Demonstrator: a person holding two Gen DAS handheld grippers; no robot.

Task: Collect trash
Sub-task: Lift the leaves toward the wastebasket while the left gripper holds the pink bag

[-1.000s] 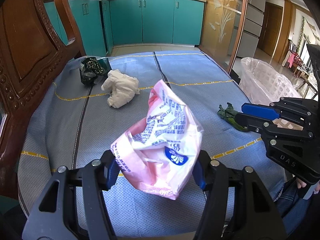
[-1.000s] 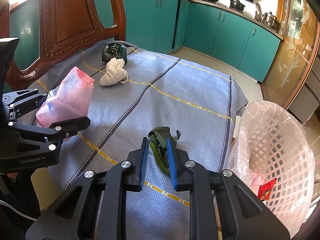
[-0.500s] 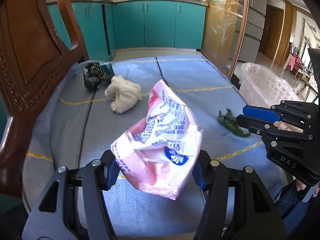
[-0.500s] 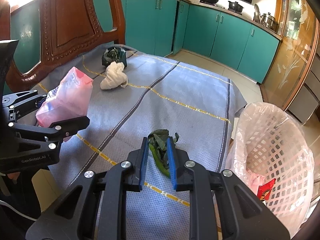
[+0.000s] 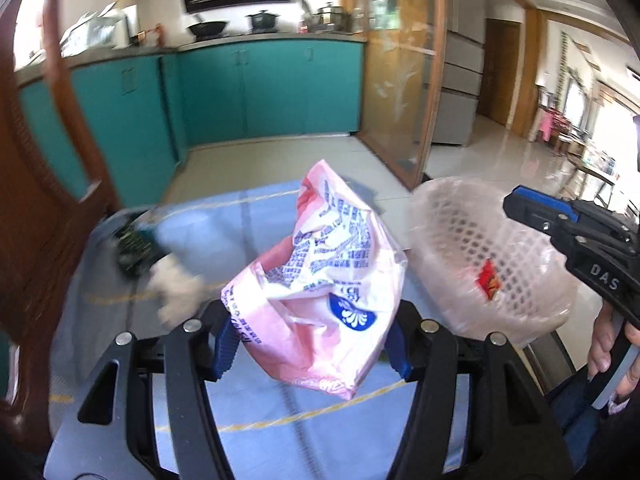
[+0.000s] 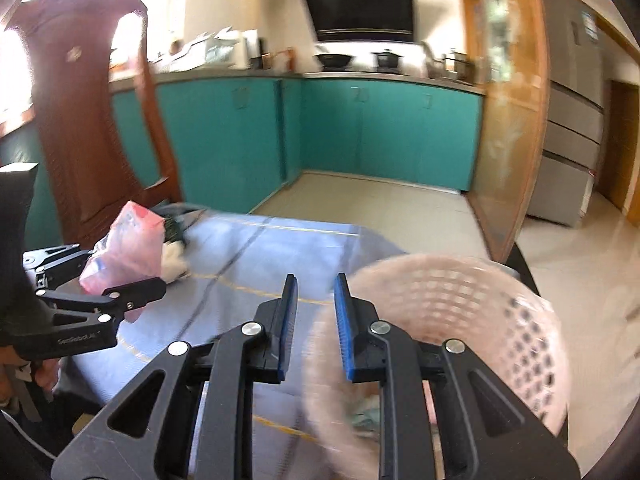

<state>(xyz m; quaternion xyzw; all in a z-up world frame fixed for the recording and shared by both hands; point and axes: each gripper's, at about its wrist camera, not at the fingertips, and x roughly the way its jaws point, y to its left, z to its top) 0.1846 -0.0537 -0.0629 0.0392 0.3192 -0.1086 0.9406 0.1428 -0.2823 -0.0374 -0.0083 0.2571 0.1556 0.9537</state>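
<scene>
A: Where's the trash item?

B: Pink plastic bag, crumpled, w/ blue print & a blue round logo. It sits between the left gripper fingers, both blue pads pressing its lower sides. Most of the bag stands above & beyond the fingertips, clear of the table.

A: So left is gripping?

B: Yes, clamped on the bag, jaws about half spread around it.

A: Right gripper?

B: Right gripper: fingers drawn almost together, only a thin slit, nothing seen in it. A hand holds its handle.

A: Where's the bin?

B: Pale pink lattice basket w/ a clear liner, just right of the left fingers & behind the bag's right edge. In the right wrist view it's right of & under the right fingers, blurred. A red wrapper lies inside.

A: Other stuff?

B: Blue-grey cloth w/ yellow lines on the table, under both grippers. Left of & beyond the left fingers: a white crumpled wad & a dark green packet touching it, both blurred. Far left, a carved wooden chair. Teal kitchen cabinets in the bkgd.
</scene>
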